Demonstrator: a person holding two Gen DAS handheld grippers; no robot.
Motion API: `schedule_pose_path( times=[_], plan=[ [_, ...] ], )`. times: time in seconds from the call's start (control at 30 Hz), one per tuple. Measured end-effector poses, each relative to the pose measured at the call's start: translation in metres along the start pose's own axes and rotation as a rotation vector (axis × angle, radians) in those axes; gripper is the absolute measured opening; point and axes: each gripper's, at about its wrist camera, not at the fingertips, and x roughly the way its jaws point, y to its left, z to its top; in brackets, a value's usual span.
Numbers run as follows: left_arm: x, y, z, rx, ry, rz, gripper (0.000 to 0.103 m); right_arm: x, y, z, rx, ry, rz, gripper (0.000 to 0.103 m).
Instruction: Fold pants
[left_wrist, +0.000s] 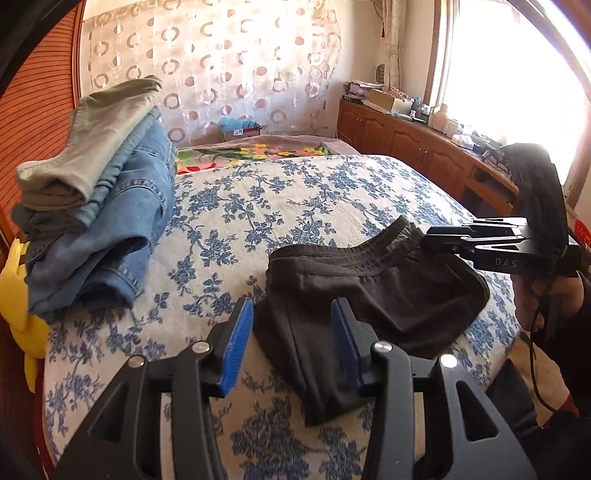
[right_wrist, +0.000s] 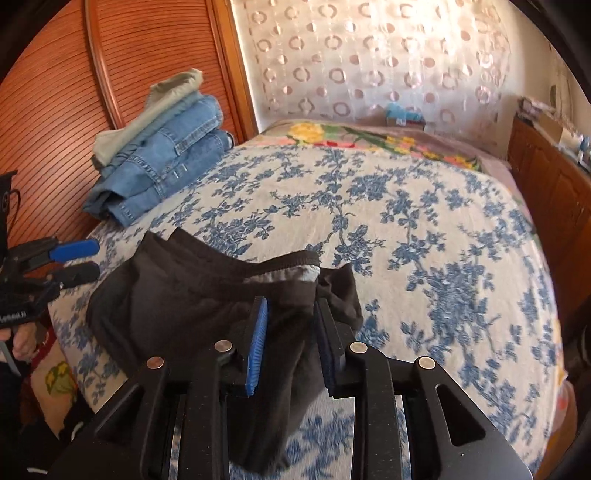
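Black pants (left_wrist: 373, 295) lie bunched on the blue-flowered bedspread (left_wrist: 295, 192), waistband towards the far side. My left gripper (left_wrist: 291, 332) hovers over their near left edge, open: one blue pad is off the cloth, the other above it. My right gripper (left_wrist: 428, 239) reaches in from the right at the waistband. In the right wrist view the right gripper (right_wrist: 293, 332) stands open astride a fold of the pants (right_wrist: 177, 295), and the pads do not press on it. At the left edge of that view the left gripper (right_wrist: 92, 258) shows with its fingers apart.
A stack of folded jeans and green trousers (left_wrist: 110, 206) (right_wrist: 166, 158) sits at the bed's far left by a wooden slatted panel (right_wrist: 55, 110). Wooden cabinets (left_wrist: 406, 147) with clutter line the right wall under a bright window. A hand (left_wrist: 535, 302) grips the right tool.
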Motion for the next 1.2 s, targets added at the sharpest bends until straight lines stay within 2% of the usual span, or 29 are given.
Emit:
schedule_pose_path(
  times=[0.17,0.23,0.3,0.47,0.67,0.73,0.77,0.97,1.2],
  plan=[
    [0.017,0.000,0.002,0.003,0.028,0.000,0.043,0.013,-0.006,0.006,0.022,0.040,-0.015,0.024],
    [0.021,0.001,0.002,0.001,0.038,0.001,0.043,0.011,-0.005,0.008,0.015,0.030,-0.015,0.009],
    [0.025,0.001,0.000,-0.001,0.048,-0.001,0.043,0.007,-0.003,0.010,0.001,-0.001,-0.025,0.004],
    [0.030,0.003,-0.003,-0.008,0.058,0.007,0.043,0.000,-0.002,0.020,0.005,-0.081,-0.059,0.003],
    [0.032,0.004,0.001,-0.008,0.053,0.004,0.043,0.016,-0.006,0.017,0.011,-0.036,-0.089,0.004],
    [0.033,0.004,0.003,-0.010,0.052,-0.002,0.043,0.013,-0.009,0.014,0.030,-0.043,-0.078,0.018],
    [0.034,0.005,0.005,-0.012,0.053,-0.006,0.043,0.010,-0.011,0.013,0.039,-0.047,-0.088,0.021],
    [0.044,0.003,0.012,-0.009,0.062,-0.024,0.043,-0.009,-0.012,0.007,0.044,-0.065,-0.083,0.032],
    [0.069,0.014,0.019,-0.035,0.113,0.026,0.039,-0.010,-0.004,-0.009,0.023,-0.026,-0.074,0.045]
  ],
)
